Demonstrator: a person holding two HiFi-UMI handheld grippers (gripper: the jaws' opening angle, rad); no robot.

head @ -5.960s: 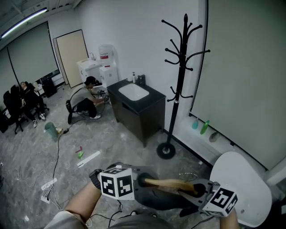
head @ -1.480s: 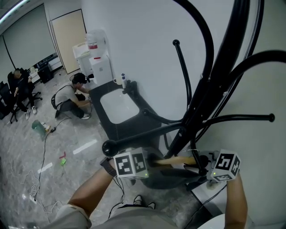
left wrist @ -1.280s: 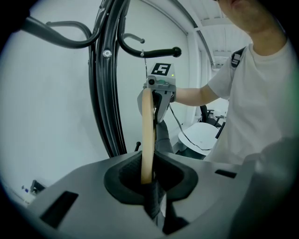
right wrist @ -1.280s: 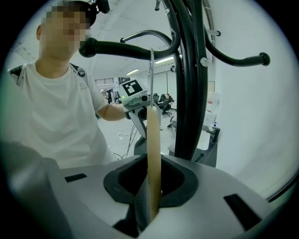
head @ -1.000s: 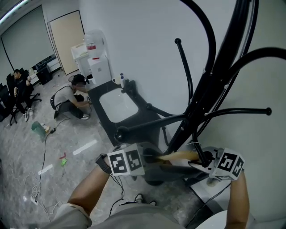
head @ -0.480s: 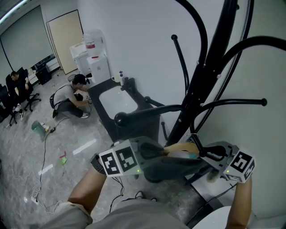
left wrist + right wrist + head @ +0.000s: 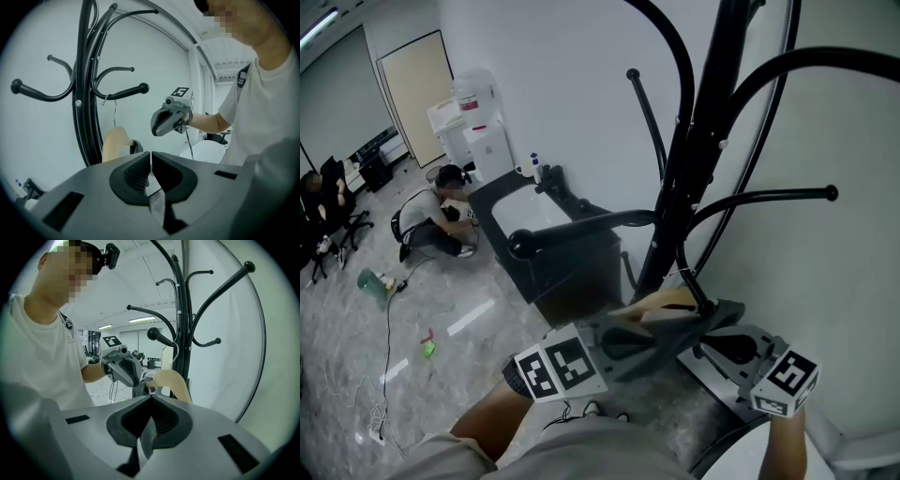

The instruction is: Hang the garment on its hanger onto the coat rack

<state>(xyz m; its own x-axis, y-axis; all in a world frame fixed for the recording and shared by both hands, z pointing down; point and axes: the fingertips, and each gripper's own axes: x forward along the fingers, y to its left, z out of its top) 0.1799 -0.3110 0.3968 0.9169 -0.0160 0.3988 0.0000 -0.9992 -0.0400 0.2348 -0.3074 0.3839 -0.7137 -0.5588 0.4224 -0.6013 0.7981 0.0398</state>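
The black coat rack (image 7: 703, 141) rises close in front. A wooden hanger (image 7: 667, 300) carries a dark grey garment (image 7: 661, 336). Its wire hook (image 7: 112, 105) reaches up to a knobbed rack arm (image 7: 123, 92) and seems to loop over it near the pole. My left gripper (image 7: 614, 342) is shut on a fold of the garment, which shows between the jaws in the left gripper view (image 7: 151, 159). My right gripper (image 7: 708, 352) sits on the other side, also shut on garment cloth (image 7: 150, 401). In the right gripper view the hanger (image 7: 171, 379) hangs below a knobbed arm (image 7: 157, 336).
A black sink cabinet (image 7: 548, 248) stands behind the rack against the white wall. A person (image 7: 431, 211) crouches on the floor at the left near a water dispenser (image 7: 473, 127). Cables (image 7: 389, 328) trail over the grey floor. A white round seat edge (image 7: 741, 459) shows at the bottom right.
Six seconds ago the rack stood far off; now it is right in front. Over the last second both grippers carried the hanger and garment in under the rack arms, toward the pole.
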